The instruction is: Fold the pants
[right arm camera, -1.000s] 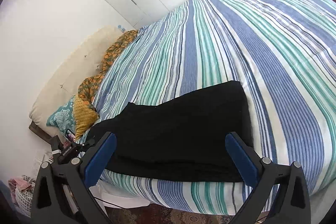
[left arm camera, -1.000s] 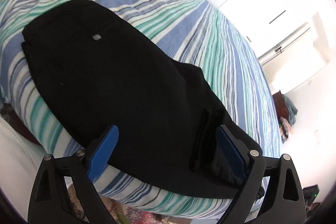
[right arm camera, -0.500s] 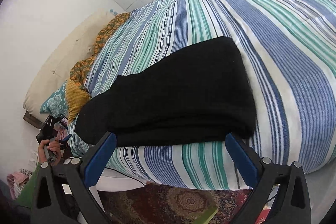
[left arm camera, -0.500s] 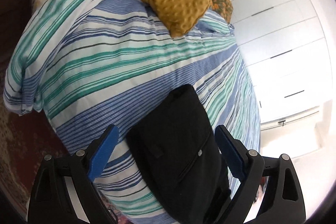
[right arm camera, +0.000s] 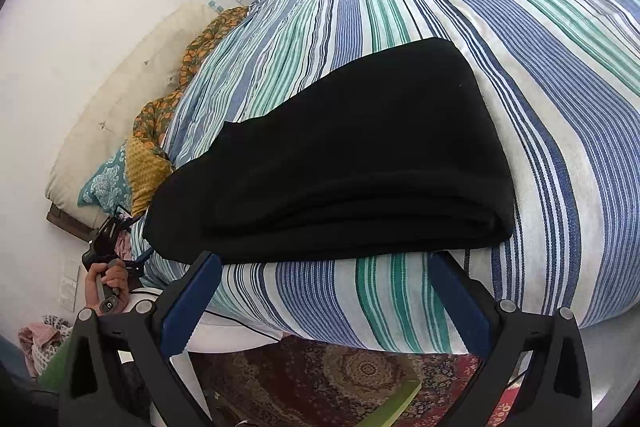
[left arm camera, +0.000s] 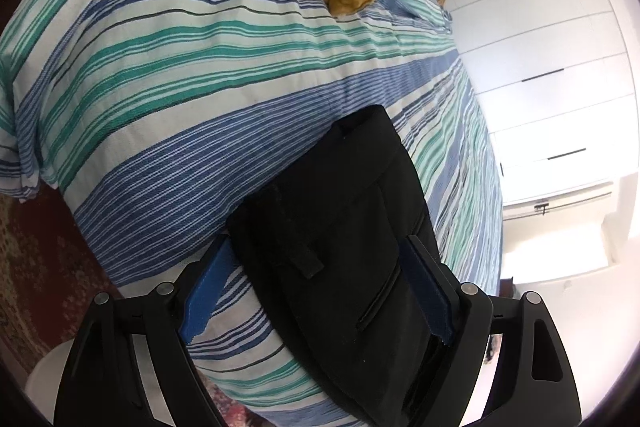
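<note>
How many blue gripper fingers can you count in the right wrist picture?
2: one finger at lower left, the other finger at lower right, both short of the black pants. None hidden.

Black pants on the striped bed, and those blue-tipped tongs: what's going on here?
A person is folding black pants on a striped bedspread, holding a two-finger gripper in each hand. The pants lie near the bed's edge, already doubled into a layered bundle. The left gripper is at the pocket end, its jaws open on either side of the cloth. The right gripper hangs open just short of the other end, touching nothing.
</note>
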The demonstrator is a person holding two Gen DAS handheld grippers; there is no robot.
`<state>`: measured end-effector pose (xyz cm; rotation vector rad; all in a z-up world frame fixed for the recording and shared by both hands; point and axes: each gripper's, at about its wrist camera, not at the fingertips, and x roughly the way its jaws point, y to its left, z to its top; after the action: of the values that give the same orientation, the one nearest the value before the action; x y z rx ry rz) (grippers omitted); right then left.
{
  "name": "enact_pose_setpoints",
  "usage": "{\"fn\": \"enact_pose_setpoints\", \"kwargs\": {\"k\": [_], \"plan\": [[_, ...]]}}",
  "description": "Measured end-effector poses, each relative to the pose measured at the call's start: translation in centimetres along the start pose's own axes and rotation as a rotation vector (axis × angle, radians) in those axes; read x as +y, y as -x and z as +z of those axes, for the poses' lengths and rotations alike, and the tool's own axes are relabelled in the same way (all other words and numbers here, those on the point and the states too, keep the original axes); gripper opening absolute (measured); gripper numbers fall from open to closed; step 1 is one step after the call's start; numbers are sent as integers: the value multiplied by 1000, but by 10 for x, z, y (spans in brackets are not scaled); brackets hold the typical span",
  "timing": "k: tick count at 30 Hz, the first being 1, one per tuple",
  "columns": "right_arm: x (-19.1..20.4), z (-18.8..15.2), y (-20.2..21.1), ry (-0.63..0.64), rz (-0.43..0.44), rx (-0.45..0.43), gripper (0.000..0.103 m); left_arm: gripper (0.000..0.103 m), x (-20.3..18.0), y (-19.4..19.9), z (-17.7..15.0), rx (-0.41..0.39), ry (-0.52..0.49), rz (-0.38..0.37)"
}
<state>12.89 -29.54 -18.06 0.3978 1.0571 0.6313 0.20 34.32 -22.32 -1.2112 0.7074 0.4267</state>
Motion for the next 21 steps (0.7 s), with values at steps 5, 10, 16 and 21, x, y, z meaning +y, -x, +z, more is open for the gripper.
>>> {"fn": "enact_pose_setpoints", "kwargs": {"k": [5,10,16,21], "plan": [[-1,0,1,0,2,6,103,85,5,0,-3,-12,51,-70],[-1,-2,1,2,0,12,103,40,16,4,-3,-51,80,-98],[3,-3,-3,10,-4,24,103,44,19,-7,-2,-27,115,-7],[6,-5,-4,19,-1,27,103,22,0,9,-10,-99,37,20]]}}
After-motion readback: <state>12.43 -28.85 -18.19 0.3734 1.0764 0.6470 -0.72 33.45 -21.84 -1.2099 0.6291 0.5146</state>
